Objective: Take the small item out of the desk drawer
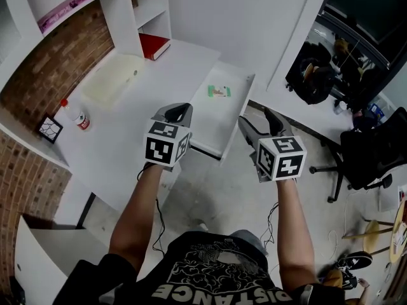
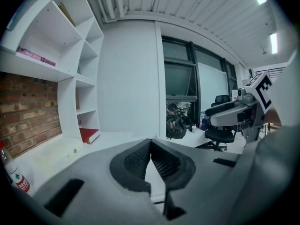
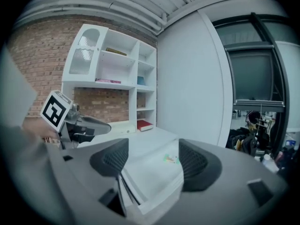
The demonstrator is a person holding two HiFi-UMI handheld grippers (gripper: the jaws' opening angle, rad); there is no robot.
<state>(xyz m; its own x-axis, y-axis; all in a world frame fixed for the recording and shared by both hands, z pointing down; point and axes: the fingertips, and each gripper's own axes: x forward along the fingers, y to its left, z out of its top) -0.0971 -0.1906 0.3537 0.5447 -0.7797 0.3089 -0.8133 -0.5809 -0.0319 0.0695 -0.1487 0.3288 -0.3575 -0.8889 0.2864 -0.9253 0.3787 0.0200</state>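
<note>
We see the desk drawer (image 1: 218,124) standing open, pulled out from the edge of the white desk (image 1: 127,138) at the centre of the head view. It is shallow, white, long and narrow, and its bottom is mostly bare. The small item (image 1: 219,91) lies flat inside toward the far end, just above the frame's centre: a thin rectangular packet, green and white. In the right gripper view the desk drawer (image 3: 149,175) fills the lower middle, and the small item (image 3: 170,159) is a greenish patch at its far right.

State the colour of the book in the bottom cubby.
The book is red; the head view shows it best.
</note>
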